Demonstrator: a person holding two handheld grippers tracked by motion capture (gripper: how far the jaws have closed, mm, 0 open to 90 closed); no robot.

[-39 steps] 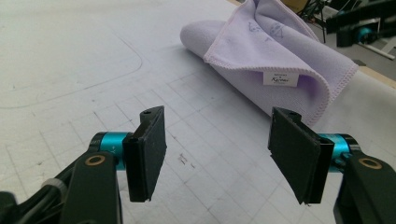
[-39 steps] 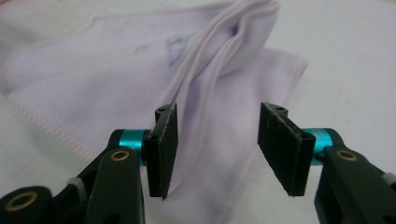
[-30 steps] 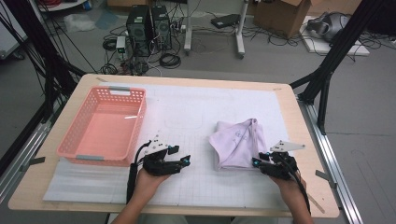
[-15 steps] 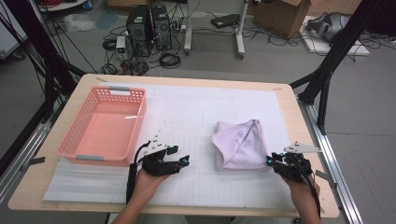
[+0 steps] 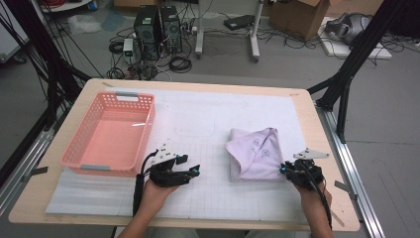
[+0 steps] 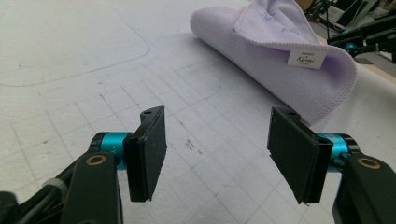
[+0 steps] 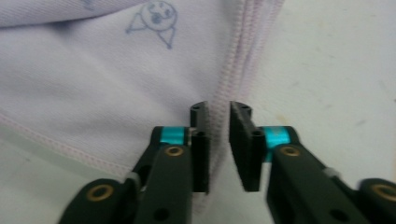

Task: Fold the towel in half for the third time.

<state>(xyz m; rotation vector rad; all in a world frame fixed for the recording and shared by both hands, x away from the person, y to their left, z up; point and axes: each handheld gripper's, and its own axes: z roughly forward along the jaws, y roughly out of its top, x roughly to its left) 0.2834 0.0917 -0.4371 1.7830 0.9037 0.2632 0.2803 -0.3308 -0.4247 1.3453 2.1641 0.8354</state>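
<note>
Your right claw (image 7: 218, 140) stands at the cloth's (image 7: 93, 70) stitched hem. Its jaws have just been closing, and the hem runs up through the narrow gap between them. A slit of light remains on either side of the hem, so the pads do not yet press on the fabric. The claw is nearly closed but grasps nothing.

In the high view, the right claw (image 5: 286, 170) sits at the cloth's (image 5: 255, 153) near right corner, toward the bench's (image 5: 198, 84) right edge. The cloth is pale lilac, folded over on itself, with a small drawn figure on its upper face. It lies on the white gridded mat (image 5: 198, 124), right of the bench's middle and closer to the near edge than the far one.

Your left claw (image 6: 217, 154) is released, jaws wide apart with bare mat between them. It points across the mat toward the cloth's rolled fold (image 6: 280, 65), well apart from it. A white label (image 6: 307, 59) shows on that fold.

In the high view, the left claw (image 5: 190, 172) rests on the mat, just beside the near right corner of the pink basket (image 5: 111, 163). The basket stands along the bench's left side.
</note>
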